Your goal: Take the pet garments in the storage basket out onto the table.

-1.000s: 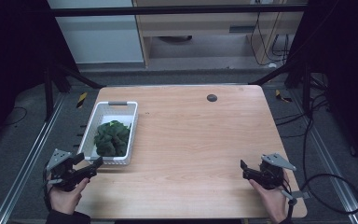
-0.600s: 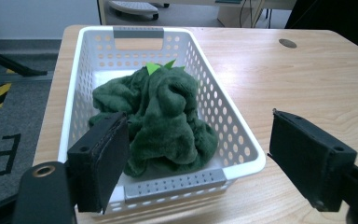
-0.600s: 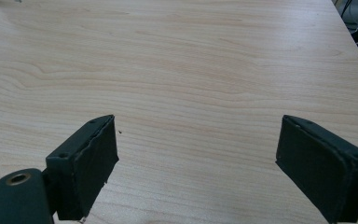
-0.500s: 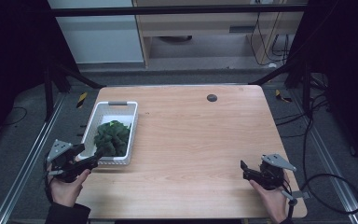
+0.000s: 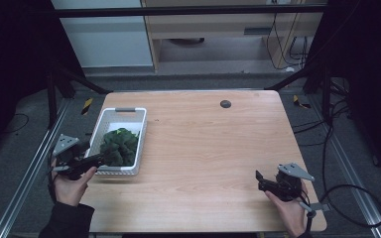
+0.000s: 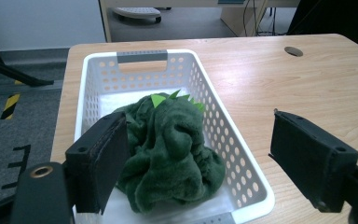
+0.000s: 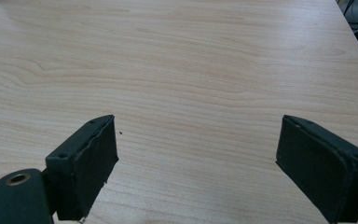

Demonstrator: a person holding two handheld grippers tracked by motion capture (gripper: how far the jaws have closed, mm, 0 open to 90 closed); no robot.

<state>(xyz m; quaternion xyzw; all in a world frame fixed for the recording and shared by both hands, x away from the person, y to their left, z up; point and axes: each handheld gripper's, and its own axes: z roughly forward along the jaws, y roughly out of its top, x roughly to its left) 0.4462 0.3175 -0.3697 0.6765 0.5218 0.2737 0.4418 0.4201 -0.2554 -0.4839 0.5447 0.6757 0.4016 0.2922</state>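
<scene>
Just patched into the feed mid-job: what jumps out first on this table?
The dark green plush toy, crumpled in the white perforated basket at the table's left side, stands out most, with light green spikes on top. The left gripper is open right at the basket's near end, jaws either side of the toy. The right gripper is open too, over bare wood at the table's near right corner.

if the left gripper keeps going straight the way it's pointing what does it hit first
Most likely the green plush toy in the white basket. The open left gripper straddles the basket's near wall, so a jaw might touch the rim first.
</scene>
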